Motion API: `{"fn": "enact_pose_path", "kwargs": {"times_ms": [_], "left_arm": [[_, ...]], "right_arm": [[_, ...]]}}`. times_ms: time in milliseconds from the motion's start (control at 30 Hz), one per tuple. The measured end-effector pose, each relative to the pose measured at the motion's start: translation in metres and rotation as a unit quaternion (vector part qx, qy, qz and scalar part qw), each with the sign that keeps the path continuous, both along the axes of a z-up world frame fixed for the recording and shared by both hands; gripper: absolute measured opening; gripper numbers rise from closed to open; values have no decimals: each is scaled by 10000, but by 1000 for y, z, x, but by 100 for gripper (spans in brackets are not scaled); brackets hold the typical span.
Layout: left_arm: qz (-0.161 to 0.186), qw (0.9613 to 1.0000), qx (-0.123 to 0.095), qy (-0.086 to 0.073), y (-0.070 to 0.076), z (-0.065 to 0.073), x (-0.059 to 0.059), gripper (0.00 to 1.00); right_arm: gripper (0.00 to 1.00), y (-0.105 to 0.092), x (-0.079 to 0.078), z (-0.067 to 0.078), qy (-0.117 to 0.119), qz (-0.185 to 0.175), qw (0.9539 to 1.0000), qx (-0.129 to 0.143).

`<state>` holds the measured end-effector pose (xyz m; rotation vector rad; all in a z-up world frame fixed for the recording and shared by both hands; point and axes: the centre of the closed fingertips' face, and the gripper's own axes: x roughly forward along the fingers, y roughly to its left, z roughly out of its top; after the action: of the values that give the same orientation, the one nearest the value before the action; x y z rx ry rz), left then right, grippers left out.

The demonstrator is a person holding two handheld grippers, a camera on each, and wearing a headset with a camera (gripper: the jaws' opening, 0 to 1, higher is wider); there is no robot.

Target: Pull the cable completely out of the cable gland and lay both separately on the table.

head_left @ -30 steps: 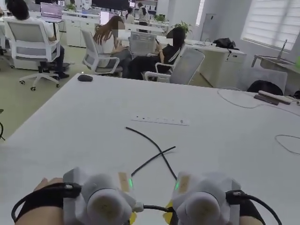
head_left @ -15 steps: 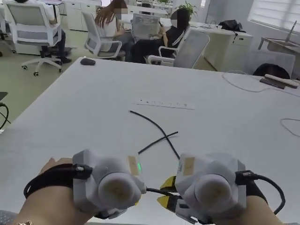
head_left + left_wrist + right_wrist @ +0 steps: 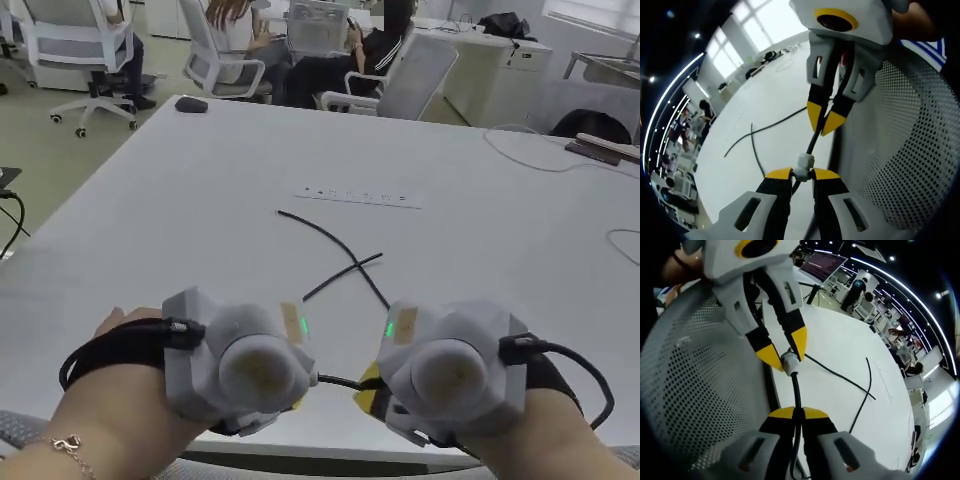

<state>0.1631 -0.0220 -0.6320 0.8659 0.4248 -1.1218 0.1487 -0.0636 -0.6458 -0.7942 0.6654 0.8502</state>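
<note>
A long black cable (image 3: 340, 258) lies looped on the white table (image 3: 200, 220) and runs to the near edge between my two grippers. My left gripper (image 3: 803, 173) is shut on the small white cable gland (image 3: 804, 163), seen in the right gripper view as the gland (image 3: 789, 361) between the left gripper's (image 3: 783, 352) yellow tips. My right gripper (image 3: 798, 413) is shut on the black cable (image 3: 796, 387) a short way behind the gland. In the head view the left gripper (image 3: 300, 392) and right gripper (image 3: 362, 388) face each other closely, with a short stretch of cable (image 3: 338, 381) between them.
A white power strip (image 3: 360, 197) lies beyond the cable. A dark mouse (image 3: 190, 104) sits near the far left edge, thin cables (image 3: 620, 240) at the right. Office chairs and seated people are behind the table. A mesh chair (image 3: 890, 150) is just below the grippers at the near edge.
The head camera has tilted down, so the grippers sit higher in the picture. Both keep their hold, and the gap between them looks about the same.
</note>
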Motion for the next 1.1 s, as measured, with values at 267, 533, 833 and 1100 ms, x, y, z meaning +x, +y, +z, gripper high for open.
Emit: {"fn": "enact_pose_path", "kwargs": {"times_ms": [267,533,833,1100], "left_arm": [[80,10000,36,4,3,-1,1,16],[144,9999,48,-42,5,1,3,16],[115,9999,73,-55,5,1,2,16],[-2,9999,60,-127,1,3,1,17]], "right_arm": [[3,-36,2,-16,223,-618,9947,-790],[4,-43,2,-17,232,-683,9917,-1064],[18,-2,2,2,-200,135,9993,-293],[10,5,1,8,-249,246,9993,-96]]}}
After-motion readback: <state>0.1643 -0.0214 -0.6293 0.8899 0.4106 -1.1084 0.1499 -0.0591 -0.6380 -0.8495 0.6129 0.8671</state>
